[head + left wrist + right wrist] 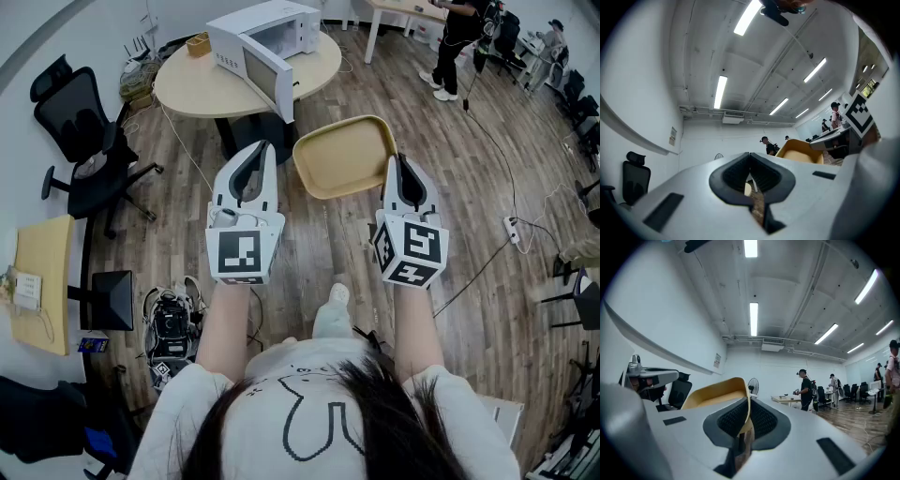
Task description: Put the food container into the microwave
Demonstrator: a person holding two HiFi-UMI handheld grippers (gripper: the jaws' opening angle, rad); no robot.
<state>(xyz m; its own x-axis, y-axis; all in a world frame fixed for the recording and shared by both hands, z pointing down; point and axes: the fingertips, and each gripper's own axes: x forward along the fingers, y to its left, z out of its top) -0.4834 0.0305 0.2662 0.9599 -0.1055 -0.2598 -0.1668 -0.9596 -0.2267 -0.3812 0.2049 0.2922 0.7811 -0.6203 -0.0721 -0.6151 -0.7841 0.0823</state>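
The right gripper (pixel 401 167) has its fingers clamped on the food container's (pixel 342 155) rim, the left gripper's (pixel 261 152) fingers are together and empty, and the microwave (pixel 267 37) stands open on the far tabletop (pixel 187 86).

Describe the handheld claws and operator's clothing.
Left claw and right claw: white shells, black textured pads, black-and-white square-marker cubes at the rear. No cables visible. Operator wears a white short-sleeved T-shirt with a black line drawing.
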